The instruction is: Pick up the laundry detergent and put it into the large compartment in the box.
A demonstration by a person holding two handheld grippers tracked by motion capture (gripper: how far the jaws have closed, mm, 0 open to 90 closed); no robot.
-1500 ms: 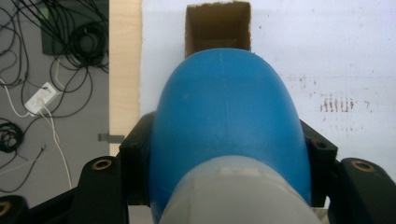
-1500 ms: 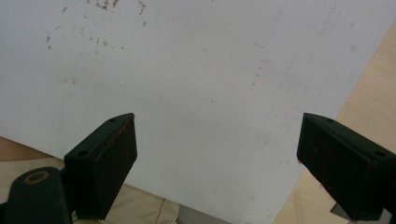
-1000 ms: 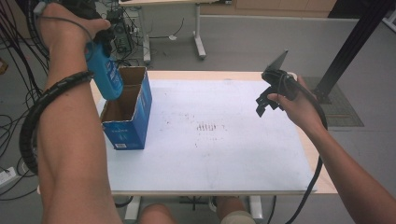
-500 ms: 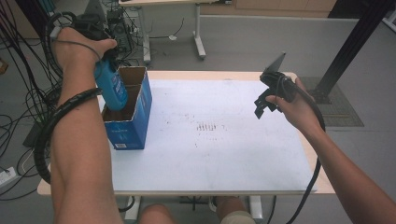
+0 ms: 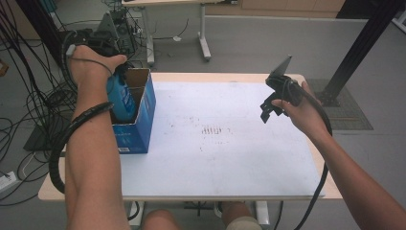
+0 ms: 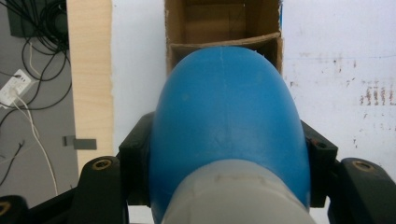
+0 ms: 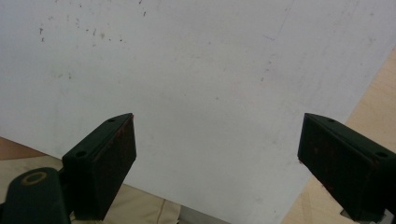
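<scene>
Left gripper [image 6: 224,154]: jaws closed against both sides of the blue bottle [image 6: 226,121]; held over the carton at the left of the table; hand wrapped over the gripper body in the high view
Blue bottle [image 5: 120,98]: blue body with a pale grey end nearest the camera in the left gripper view; lower part inside the carton's near compartment, upper part above the rim
Carton [image 5: 139,120]: blue outside, brown cardboard inside; open top; an inner divider splits it into compartments; stands on the white sheet near the table's left edge
Right gripper [image 7: 217,163]: jaws spread wide, nothing between them; held in the air over the right part of the table; well apart from the carton
White sheet [image 5: 230,143]: covers most of the wooden table [image 5: 325,172]; dark smudges near its middle
Floor: grey; cables [image 5: 28,96] lie left of the table
</scene>
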